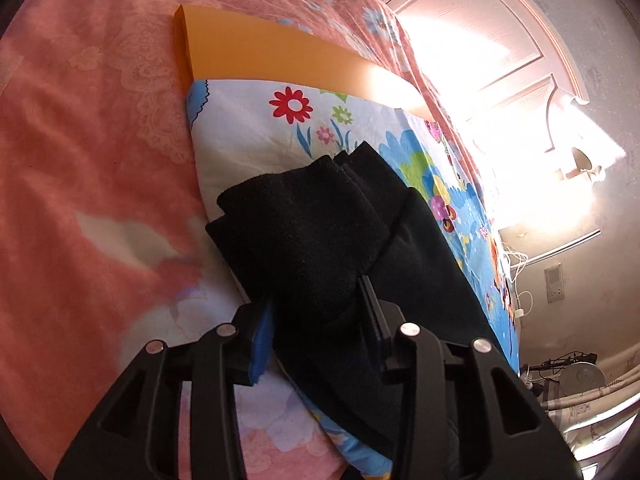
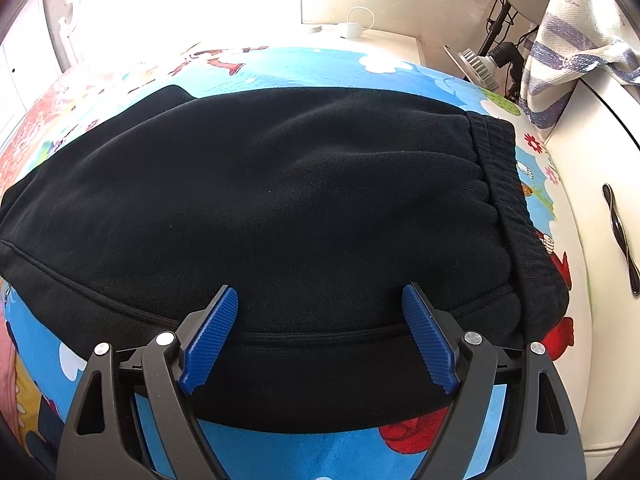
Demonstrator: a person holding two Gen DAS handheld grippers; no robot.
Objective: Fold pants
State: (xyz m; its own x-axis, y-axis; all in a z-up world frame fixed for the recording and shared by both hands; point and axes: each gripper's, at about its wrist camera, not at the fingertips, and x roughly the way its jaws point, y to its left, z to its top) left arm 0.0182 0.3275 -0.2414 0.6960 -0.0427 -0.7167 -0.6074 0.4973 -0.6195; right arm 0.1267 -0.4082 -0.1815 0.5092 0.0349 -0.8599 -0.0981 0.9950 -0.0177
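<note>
Black fleece pants [image 1: 312, 220] lie folded on a cartoon-print sheet [image 1: 260, 128]. In the left wrist view a bunched leg part narrows into the gap of my left gripper [image 1: 316, 304], which is shut on it; the cloth touches the blue pad [image 1: 262, 340]. In the right wrist view the pants [image 2: 280, 180] spread wide, with the ribbed waistband [image 2: 500, 184] at the right. My right gripper [image 2: 320, 292] stands open just over the near seam edge, and its blue pads [image 2: 212, 336] are far apart and pinch nothing.
An orange board [image 1: 260, 48] lies under the sheet's far end on a pink bedspread [image 1: 80, 160]. A white cabinet with a dark handle [image 2: 620, 240] stands right of the bed. A lamp [image 2: 472, 60] and a striped cloth [image 2: 560, 40] are at the far right.
</note>
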